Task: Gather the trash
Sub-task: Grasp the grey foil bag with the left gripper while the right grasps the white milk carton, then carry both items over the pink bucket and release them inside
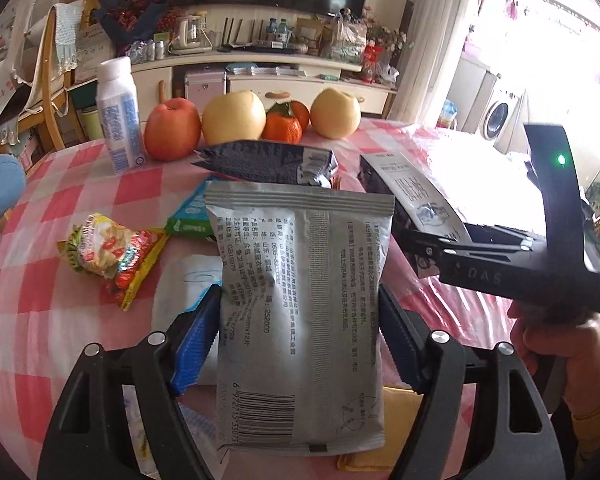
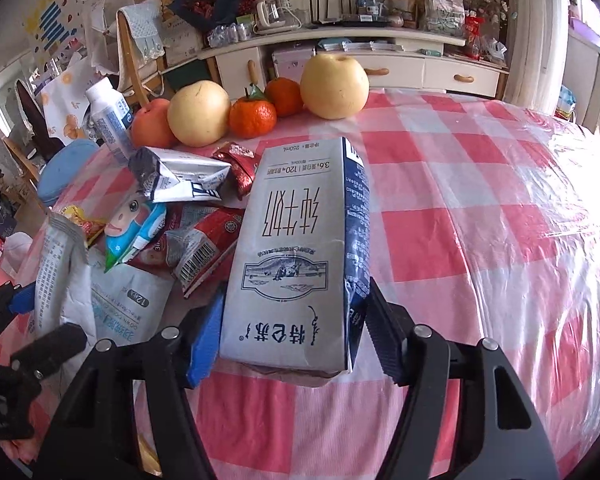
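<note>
My left gripper (image 1: 300,340) is shut on a silver foil packet (image 1: 300,300) and holds it above the checked table. My right gripper (image 2: 296,328) is shut on a grey and blue milk carton (image 2: 296,248), which also shows in the left wrist view (image 1: 416,196). More trash lies on the table: a crushed dark carton (image 1: 268,162), a yellow and red snack wrapper (image 1: 108,256), a green and blue wrapper (image 1: 190,216), a white wipes pack (image 2: 128,304), a red wrapper with a barcode (image 2: 204,248) and a small red wrapper (image 2: 240,164).
Fruit stands in a row at the table's far edge: an apple (image 1: 172,128), two pears (image 1: 234,116) and tangerines (image 1: 282,126). A white bottle (image 1: 120,116) stands left of them. The pink checked tablecloth (image 2: 480,220) is under clear plastic. A blue stool (image 2: 66,172) is at the left.
</note>
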`<state>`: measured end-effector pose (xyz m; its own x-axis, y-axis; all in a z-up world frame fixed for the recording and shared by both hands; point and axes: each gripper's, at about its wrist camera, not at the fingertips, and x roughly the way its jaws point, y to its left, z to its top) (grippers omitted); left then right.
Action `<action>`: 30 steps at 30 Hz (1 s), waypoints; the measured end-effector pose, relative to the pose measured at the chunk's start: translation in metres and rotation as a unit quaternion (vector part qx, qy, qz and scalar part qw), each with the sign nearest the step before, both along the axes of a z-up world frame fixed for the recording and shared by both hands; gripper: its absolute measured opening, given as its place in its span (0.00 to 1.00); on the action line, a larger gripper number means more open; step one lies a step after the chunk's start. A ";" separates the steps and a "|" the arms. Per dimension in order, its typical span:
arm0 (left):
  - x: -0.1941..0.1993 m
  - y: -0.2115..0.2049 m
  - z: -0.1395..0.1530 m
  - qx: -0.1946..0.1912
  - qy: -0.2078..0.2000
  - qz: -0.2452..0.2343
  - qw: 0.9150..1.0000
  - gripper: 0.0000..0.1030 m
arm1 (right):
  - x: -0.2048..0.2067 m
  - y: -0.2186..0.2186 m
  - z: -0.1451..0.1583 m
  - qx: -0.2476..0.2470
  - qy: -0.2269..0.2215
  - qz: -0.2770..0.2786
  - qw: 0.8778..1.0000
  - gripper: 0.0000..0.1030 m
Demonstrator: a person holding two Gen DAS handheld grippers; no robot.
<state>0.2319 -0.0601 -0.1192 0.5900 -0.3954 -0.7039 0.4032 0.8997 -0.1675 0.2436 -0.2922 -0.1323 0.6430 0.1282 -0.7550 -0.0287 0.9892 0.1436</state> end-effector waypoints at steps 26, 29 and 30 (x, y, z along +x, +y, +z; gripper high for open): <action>-0.013 0.079 0.038 -0.091 -0.048 0.058 0.993 0.71 | -0.045 0.054 0.044 0.047 -0.074 0.040 0.995 0.64; -0.015 0.090 0.042 -0.102 -0.053 0.065 0.991 0.71 | -0.049 0.067 0.050 0.039 -0.079 0.054 0.995 0.64; -0.017 0.094 0.043 -0.107 -0.055 0.068 0.990 0.71 | -0.050 0.072 0.051 0.037 -0.080 0.058 0.994 0.64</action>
